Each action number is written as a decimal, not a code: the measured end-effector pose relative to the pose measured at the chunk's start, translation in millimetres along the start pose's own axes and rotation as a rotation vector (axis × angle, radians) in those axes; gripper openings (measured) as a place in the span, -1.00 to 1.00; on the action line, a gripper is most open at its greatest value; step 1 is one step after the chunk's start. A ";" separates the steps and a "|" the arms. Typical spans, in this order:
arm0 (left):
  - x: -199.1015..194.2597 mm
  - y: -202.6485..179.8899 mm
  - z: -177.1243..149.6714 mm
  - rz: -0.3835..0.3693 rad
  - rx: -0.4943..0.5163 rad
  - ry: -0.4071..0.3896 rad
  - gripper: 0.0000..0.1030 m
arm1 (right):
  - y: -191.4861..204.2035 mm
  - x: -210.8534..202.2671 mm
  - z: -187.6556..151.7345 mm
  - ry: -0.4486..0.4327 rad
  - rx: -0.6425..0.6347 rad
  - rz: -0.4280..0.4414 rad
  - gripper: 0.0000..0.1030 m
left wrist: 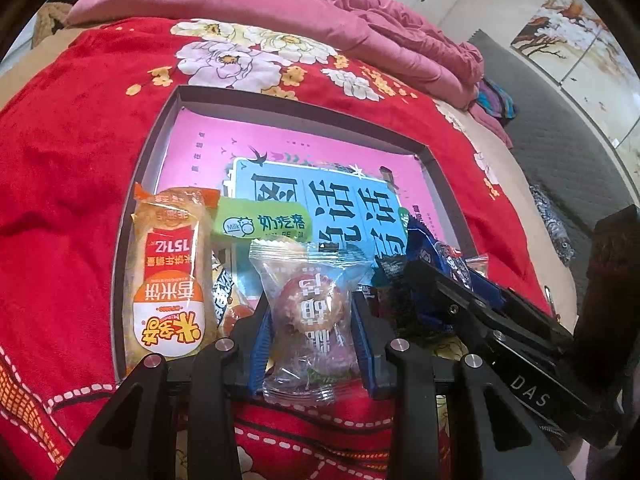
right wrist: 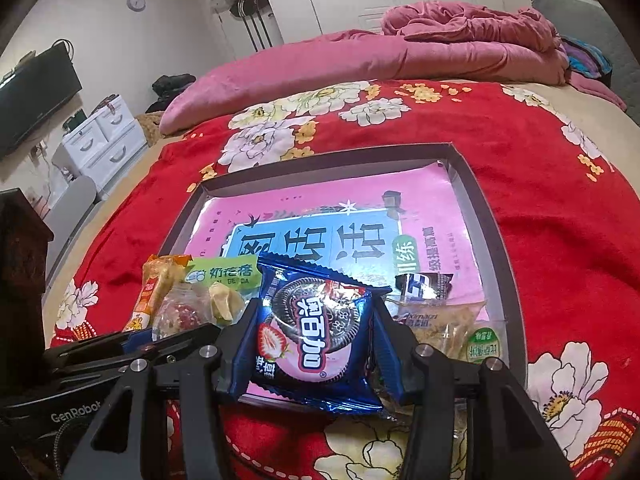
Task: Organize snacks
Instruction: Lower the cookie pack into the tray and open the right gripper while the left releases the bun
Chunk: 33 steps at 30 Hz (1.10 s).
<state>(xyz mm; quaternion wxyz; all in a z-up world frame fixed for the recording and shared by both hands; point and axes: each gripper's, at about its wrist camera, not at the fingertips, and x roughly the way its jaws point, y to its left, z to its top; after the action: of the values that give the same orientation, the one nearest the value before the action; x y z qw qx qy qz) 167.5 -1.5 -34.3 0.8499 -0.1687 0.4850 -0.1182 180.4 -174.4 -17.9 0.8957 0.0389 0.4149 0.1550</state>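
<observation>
The left gripper [left wrist: 312,320] is pinching a clear-wrapped candy [left wrist: 308,312] and the right gripper [right wrist: 316,340] a blue cookie packet [right wrist: 316,332], over the tray's [right wrist: 496,216] near edge; slick wrappers risk slipping onto the bed [right wrist: 540,160].

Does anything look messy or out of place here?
Nothing is spilled or torn. The snacks just crowd the near edge of the tray, some overlapping, and each claw grips a packet: left a clear-wrapped cake, right a blue cookie packet.
</observation>
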 end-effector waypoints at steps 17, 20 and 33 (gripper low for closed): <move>1.9 1.9 1.3 -0.017 -0.017 -0.001 -0.27 | -1.0 -2.1 -2.8 0.016 0.013 0.026 0.02; 1.4 1.9 0.5 -0.019 -0.018 -0.003 -0.27 | -0.6 -3.0 -2.8 0.019 0.012 0.028 0.05; 2.9 -0.1 -0.5 -0.023 -0.008 -0.008 -0.26 | -1.9 -13.9 -4.8 0.014 0.004 0.022 0.05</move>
<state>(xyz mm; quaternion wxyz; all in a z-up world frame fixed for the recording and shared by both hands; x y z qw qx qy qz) 168.5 -2.7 -36.8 0.8496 -0.1782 0.4803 -0.1253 168.9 -180.8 -11.2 0.8910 0.0443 0.4210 0.1642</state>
